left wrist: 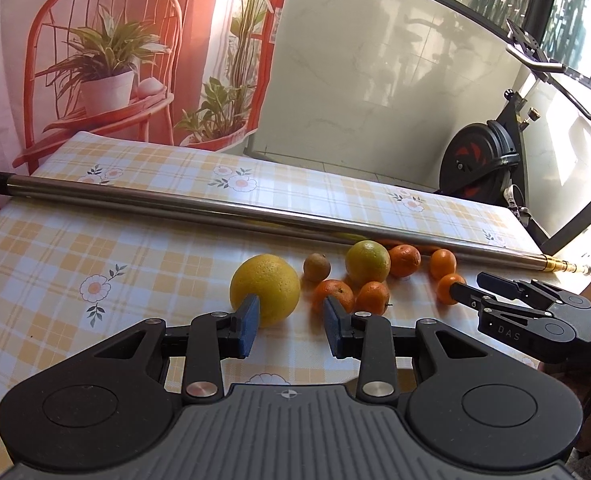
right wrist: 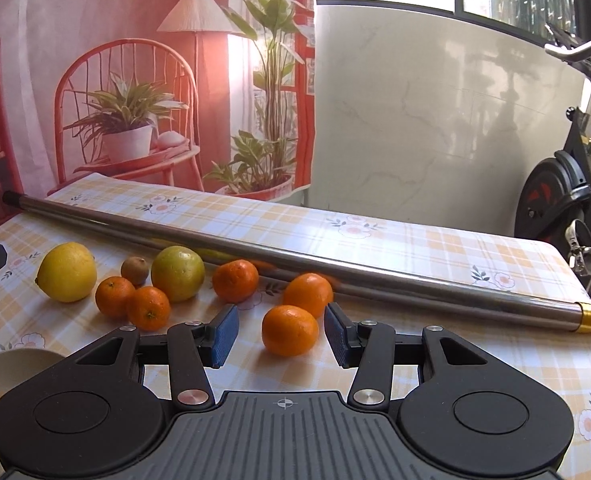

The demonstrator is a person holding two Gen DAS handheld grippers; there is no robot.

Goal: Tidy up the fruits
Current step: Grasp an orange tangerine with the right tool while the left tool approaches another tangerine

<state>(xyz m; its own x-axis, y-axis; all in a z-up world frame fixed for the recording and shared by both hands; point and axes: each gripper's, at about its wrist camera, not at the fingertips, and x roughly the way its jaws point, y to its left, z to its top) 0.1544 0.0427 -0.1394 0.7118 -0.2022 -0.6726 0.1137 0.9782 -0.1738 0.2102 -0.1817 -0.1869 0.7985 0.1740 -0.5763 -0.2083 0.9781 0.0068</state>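
Blue pads of the left gripper [left wrist: 291, 326] stand apart over the checked tablecloth [left wrist: 135, 264] with nothing between them. Just past its left pad lies the large yellow citrus [left wrist: 265, 289]; just past its right pad sit two mandarins [left wrist: 334, 295] side by side. Farther on are a small brown fruit [left wrist: 317, 267] and a greenish-yellow citrus [left wrist: 367, 262], then more mandarins to the right.

The right gripper [right wrist: 281, 334] also has its jaws apart, one mandarin [right wrist: 290, 330] lying on the cloth in the gap, touched by neither pad. A second mandarin [right wrist: 308, 294] lies just beyond it. To the near left, a pale bowl [right wrist: 19, 364] rim shows. Farthest, a long metal pole [right wrist: 295, 262] crosses the table behind all the fruit.
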